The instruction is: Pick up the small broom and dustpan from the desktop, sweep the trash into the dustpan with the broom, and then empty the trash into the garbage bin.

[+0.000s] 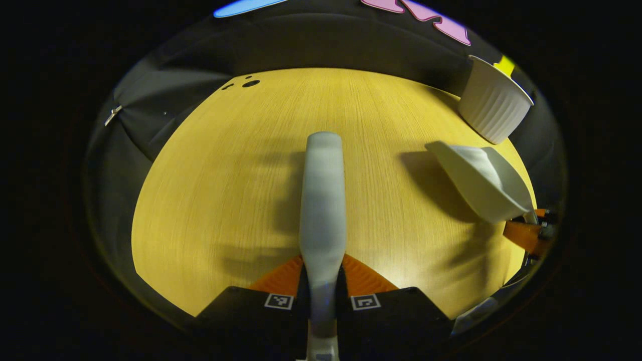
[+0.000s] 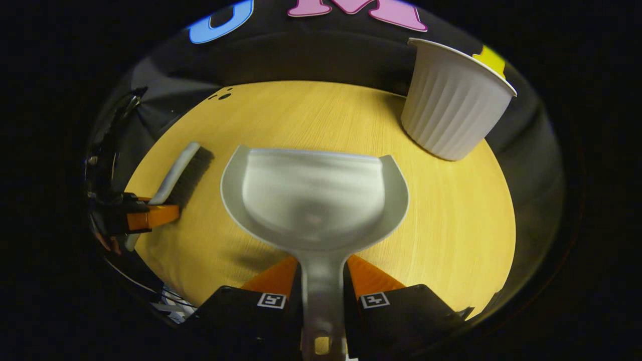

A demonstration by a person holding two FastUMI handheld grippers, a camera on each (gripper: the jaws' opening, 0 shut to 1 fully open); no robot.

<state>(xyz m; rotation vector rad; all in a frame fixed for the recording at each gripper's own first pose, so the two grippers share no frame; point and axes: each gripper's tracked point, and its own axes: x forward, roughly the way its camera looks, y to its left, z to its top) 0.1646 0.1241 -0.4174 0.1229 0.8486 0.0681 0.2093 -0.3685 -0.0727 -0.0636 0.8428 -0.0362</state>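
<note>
Holding both tools already, the person has the pick-up step done. Nearest in the left gripper view, the left gripper (image 1: 323, 281) pinches the handle of the broom (image 1: 323, 200) between its two fingers, and the broom runs straight ahead of it over the bench (image 1: 210, 200). In the right gripper view, the right gripper (image 2: 323, 281) clamps the stem of the dustpan (image 2: 313, 200) the same way, with the pan's open scoop just ahead of the fingers and its mouth facing away from the gripper. The scoop looks bare inside; no scraps can be made out in it, nor any on the wood around it, though a few small dark marks sit at the bench's far left edge, too small to tell apart. Off to the left of the right gripper, the broom's bristles point down at the bench. Farther ahead and to the right stands the ribbed white garbage bin (image 2: 451, 105), at the bench's far edge, well apart from the pan. Judging from this, either the sweeping is still to come or the emptying is already done; the pictures cannot settle which.
</note>
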